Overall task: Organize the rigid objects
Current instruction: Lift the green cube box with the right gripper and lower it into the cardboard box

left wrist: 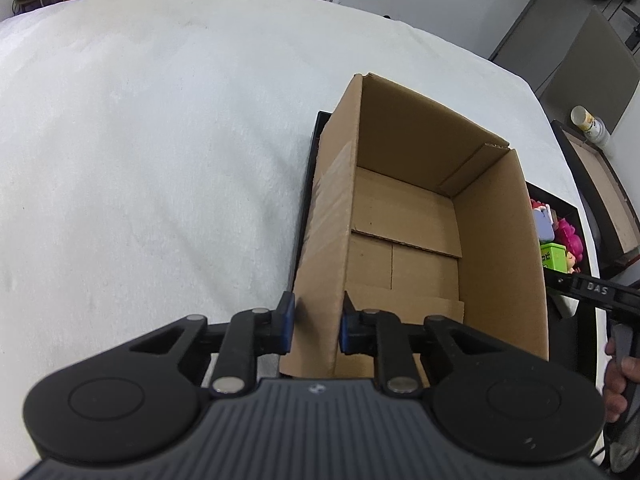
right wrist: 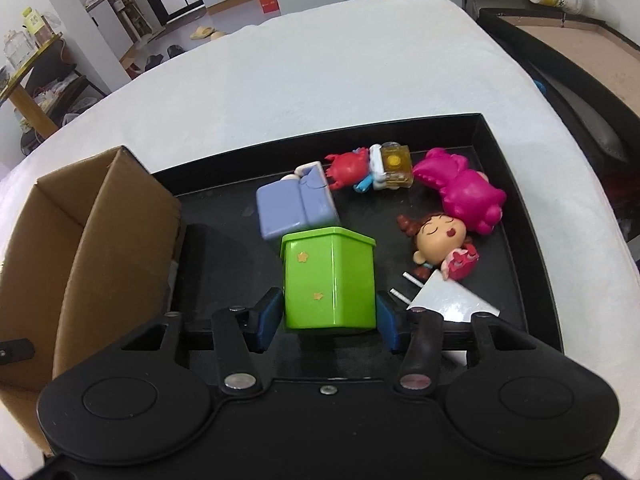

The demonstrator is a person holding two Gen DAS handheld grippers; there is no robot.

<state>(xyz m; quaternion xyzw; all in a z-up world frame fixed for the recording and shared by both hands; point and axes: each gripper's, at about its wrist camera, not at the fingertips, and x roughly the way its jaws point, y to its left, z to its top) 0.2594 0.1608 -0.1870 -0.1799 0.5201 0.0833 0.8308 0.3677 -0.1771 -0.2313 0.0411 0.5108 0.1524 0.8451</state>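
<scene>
two grips set: left gripper (left wrist: pixel 316 326) clenched on cardboard box (left wrist: pixel 420 216) wall, right gripper (right wrist: pixel 328 320) clamping green block (right wrist: pixel 330 280), box lying to its left.

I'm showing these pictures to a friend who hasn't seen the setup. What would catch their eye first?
Probably the bright green box, standing in the black tray with the right gripper closed on its sides. Behind it lie colourful toys, among them a pink figure. To the left stands an empty cardboard box, the left gripper clamped on its near wall.
</scene>
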